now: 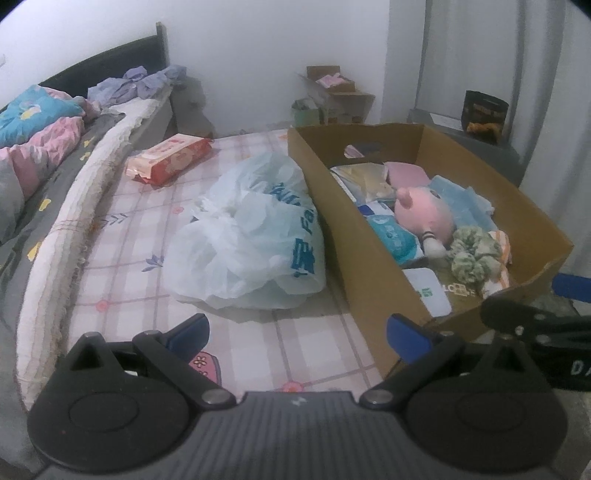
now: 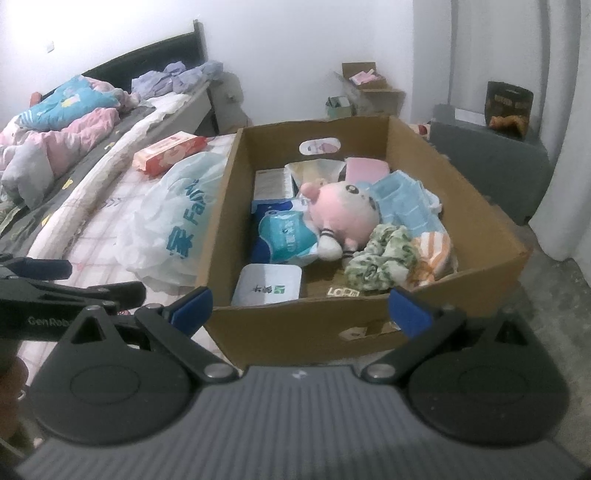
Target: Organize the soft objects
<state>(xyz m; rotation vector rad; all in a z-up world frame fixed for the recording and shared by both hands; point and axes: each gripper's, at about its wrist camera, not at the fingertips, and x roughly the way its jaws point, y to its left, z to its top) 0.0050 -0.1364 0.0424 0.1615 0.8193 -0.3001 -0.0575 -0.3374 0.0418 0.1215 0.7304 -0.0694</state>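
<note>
Right wrist: pink plush toy inside cardboard box.

Each gripper, the left gripper and the right gripper, has a grey ribbed body, two round black discs, black link arms with silver screws, and blue finger pads. White letters "GenRob" mark one black arm.

My views are dim, soft and grainy; glare whitens the wall at ten o'clock; edges bend and darken.
</note>
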